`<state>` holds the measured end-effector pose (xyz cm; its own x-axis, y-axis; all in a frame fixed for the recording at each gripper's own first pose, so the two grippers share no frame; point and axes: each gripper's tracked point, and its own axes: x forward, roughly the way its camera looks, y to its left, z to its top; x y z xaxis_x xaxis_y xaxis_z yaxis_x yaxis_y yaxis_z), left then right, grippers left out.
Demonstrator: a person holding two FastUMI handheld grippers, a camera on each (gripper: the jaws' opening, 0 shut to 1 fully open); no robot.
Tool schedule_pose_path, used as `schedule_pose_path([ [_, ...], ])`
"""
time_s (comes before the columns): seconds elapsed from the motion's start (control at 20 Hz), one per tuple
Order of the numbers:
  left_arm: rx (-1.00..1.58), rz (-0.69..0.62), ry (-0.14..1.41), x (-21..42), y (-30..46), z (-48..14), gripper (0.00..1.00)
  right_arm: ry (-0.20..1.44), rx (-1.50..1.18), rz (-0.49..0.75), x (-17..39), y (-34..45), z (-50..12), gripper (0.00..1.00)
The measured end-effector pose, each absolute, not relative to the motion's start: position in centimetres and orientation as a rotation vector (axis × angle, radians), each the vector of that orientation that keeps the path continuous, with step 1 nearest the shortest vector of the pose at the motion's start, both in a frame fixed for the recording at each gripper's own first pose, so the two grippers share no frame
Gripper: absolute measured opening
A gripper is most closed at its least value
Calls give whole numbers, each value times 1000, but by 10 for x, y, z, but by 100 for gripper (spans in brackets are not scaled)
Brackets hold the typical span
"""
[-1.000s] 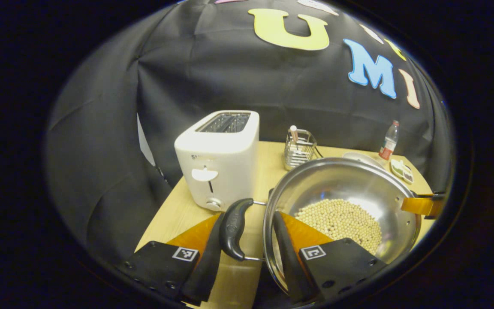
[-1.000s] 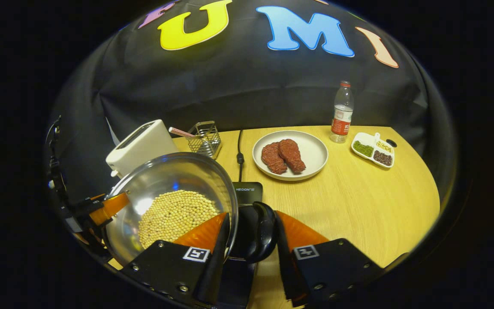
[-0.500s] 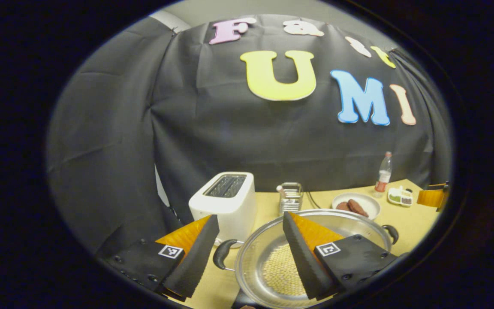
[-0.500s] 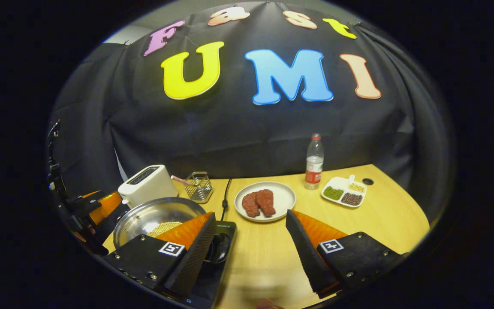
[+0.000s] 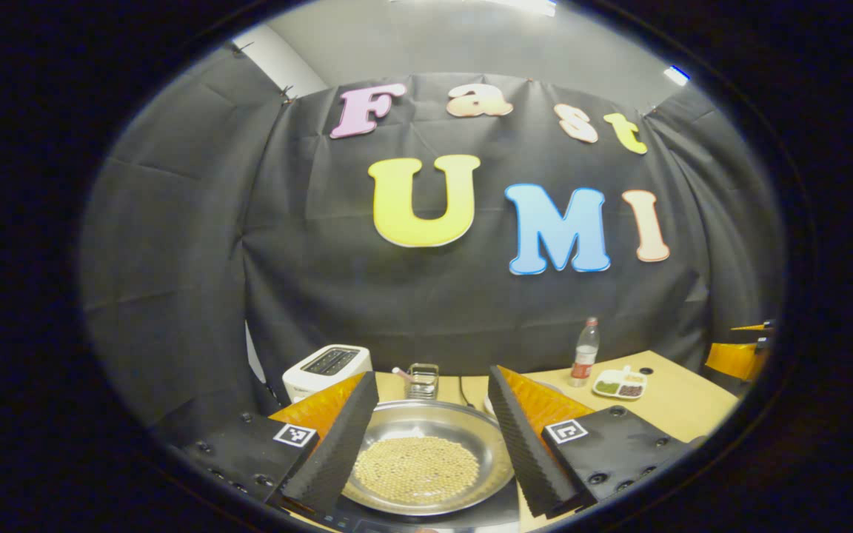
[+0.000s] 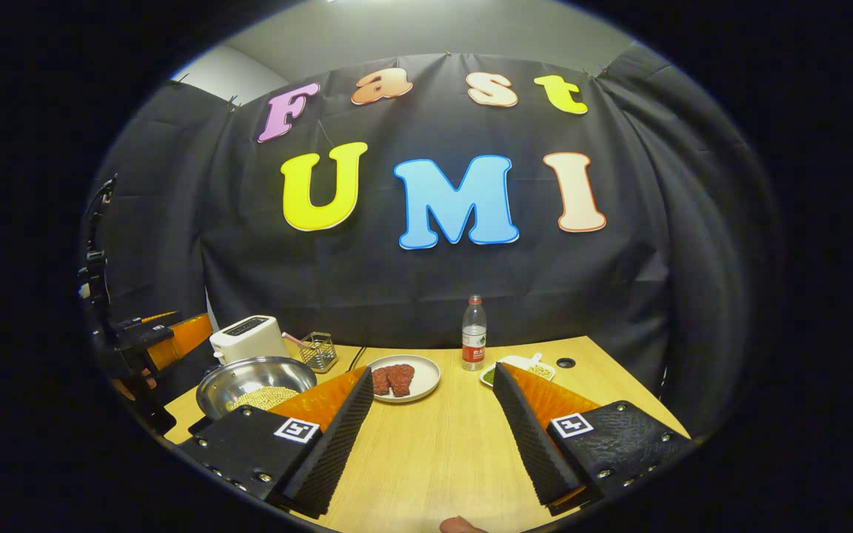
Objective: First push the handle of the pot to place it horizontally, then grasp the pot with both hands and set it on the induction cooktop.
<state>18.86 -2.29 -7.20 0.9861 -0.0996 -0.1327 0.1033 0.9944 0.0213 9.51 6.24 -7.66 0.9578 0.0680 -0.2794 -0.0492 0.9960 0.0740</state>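
The pot (image 5: 426, 463), a shallow steel vessel holding a layer of pale beans (image 5: 417, 468), rests on the dark slab of the induction cooktop (image 5: 426, 516), whose near edge shows directly beneath it in the left gripper view. In the right gripper view the same pot (image 6: 255, 381) lies at the near left of the desk (image 6: 441, 451), with the toaster (image 6: 249, 337) just behind it. The left tongs (image 5: 432, 437) are spread wide and raised above the pot, one finger to each side of it in the picture, touching nothing. The right tongs (image 6: 432, 437) are likewise spread and empty, held over bare desk to the right of the pot, well apart from it. The pot's handles cannot be made out at this size. Judged from this layout, the placing step is complete and the task is at its end: the pot sits flat on the cooktop and neither pair of tongs grips it. The next move calls only for a clean withdrawal. Keep both tongs spread, draw them back toward the near side, and avoid brushing the pot rim or the wire holder (image 6: 318, 350), the plate of meat (image 6: 400, 377) and the bottle (image 6: 474, 334) standing farther back. If the pot proves off-centre on the cooktop, regrip both handles before correcting it.
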Motion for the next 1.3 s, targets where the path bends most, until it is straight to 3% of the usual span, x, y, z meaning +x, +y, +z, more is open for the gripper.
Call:
schedule_pose_path([
  [0.5,19,-125,65,63,-113,-13,100,156,57,76,7,-17,-11,98],
  [0.55,21,-130,60,55,-116,-8,96,147,55,76,0,-19,-6,98],
  [0.6,19,-133,50,49,-118,-2,92,135,51,76,-7,-21,-1,98],
  [0.75,20,-135,34,31,-118,10,96,119,44,64,-26,-22,6,98],
  [0.8,20,-138,26,26,-118,12,92,117,47,66,-31,-20,8,98],
  [1.15,36,-120,-9,3,-100,32,92,29,71,-20,-56,-31,32,98],
  [1.2,40,-121,-19,0,-100,36,100,18,76,-28,-57,-33,35,98],
  [1.25,40,-122,-24,-3,-99,38,92,13,75,-33,-58,-34,38,98],
  [1.3,36,-125,-29,-6,-99,42,97,13,71,-37,-58,-36,39,98],
])
